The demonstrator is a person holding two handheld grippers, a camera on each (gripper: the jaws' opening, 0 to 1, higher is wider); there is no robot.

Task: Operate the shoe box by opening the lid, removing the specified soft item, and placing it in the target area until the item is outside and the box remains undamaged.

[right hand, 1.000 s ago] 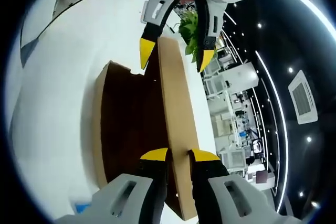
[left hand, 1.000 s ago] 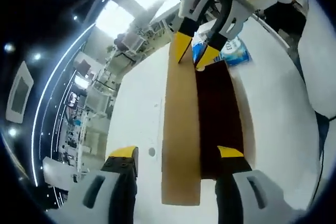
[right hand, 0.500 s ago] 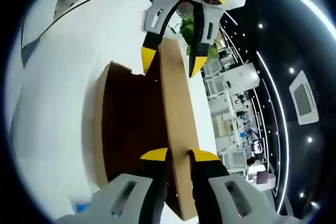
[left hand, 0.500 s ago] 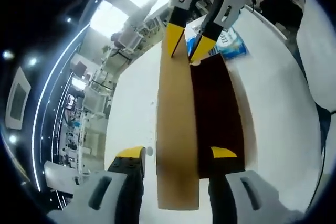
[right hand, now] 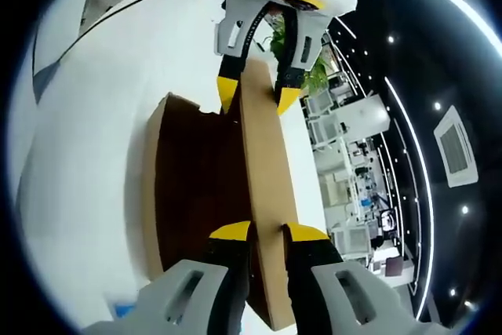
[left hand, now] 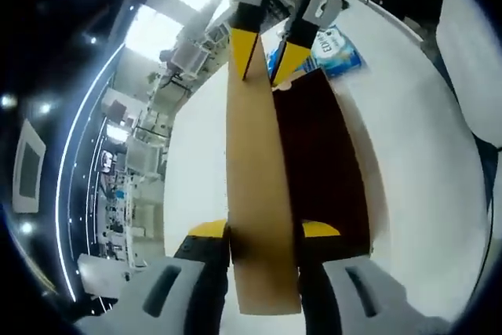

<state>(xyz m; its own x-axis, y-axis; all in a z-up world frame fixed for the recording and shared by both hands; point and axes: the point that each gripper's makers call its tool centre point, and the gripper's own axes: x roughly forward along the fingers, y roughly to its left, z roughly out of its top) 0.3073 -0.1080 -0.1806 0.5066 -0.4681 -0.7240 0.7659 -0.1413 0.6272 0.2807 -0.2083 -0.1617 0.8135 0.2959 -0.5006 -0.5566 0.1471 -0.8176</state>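
Note:
The shoe box shows as a tall tan cardboard panel (left hand: 255, 186) standing edge-on, with a dark maroon inner face (left hand: 321, 162) beside it. In the left gripper view my left gripper (left hand: 263, 231) is shut on the near end of this panel, its yellow tips pressed to both sides. At the far end, my right gripper (left hand: 263, 56) pinches the same panel. The right gripper view has the panel (right hand: 263, 170) and maroon face (right hand: 196, 186) running away from my right gripper (right hand: 267, 232), which is shut on it, to my left gripper (right hand: 255, 96) at the other end. No soft item is in sight.
The box rests on a white table (left hand: 408, 154). A blue printed packet (left hand: 333, 47) lies just past the box's far end. A white sleeve (left hand: 471, 68) is at the right edge. A green plant (right hand: 302, 49) and a black cable (right hand: 118, 13) are beyond the box.
My left gripper's jaws have come together from wide open onto the near end of the panel. The right gripper has stayed shut on its end.

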